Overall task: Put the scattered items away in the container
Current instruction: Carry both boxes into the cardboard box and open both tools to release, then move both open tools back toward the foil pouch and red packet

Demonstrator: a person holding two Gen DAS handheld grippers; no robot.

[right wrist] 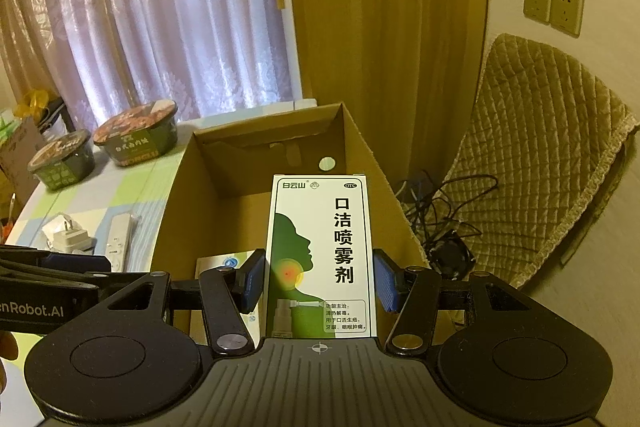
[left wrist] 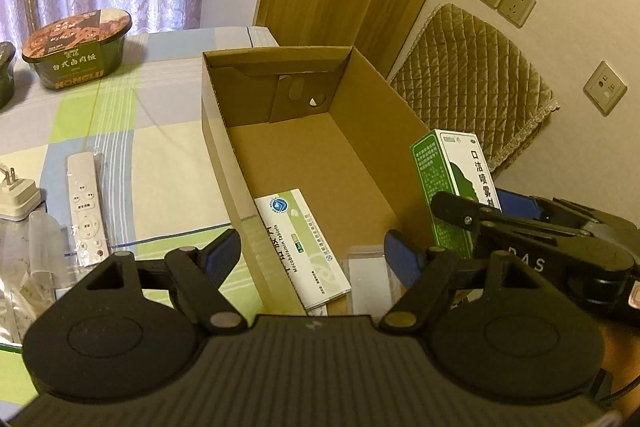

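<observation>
Right gripper: blue pads set on both long edges of a green-and-white spray box, held upright, printed face to the camera. It appears clamped; a thin gap shows at the right pad, so contact there is not certain. Box is carried above the near end of the open cardboard box, likely poised for lowering in. Upright hold keeps the narrow width between the pads.

Left gripper: fingers spread wide, nothing between them, hovering over the near wall of the cardboard box. Probably free for the next pick.

Inside the carton, at the near end: a white tablet box lying flat, and just beside it a small clear packet.

Not yet gathered, on the checked surface left of the carton: white remote, plug adapter, clear wrappers, instant-meal bowl further back.

Legible writing:
- spray box: "白云山", "OTC", "口洁喷雾剂"
- tablet box: "Mecobalamin Tablets"
- bowl: "HONGLU"
- gripper bodies: "DAS", "…nRobot.AI"
</observation>
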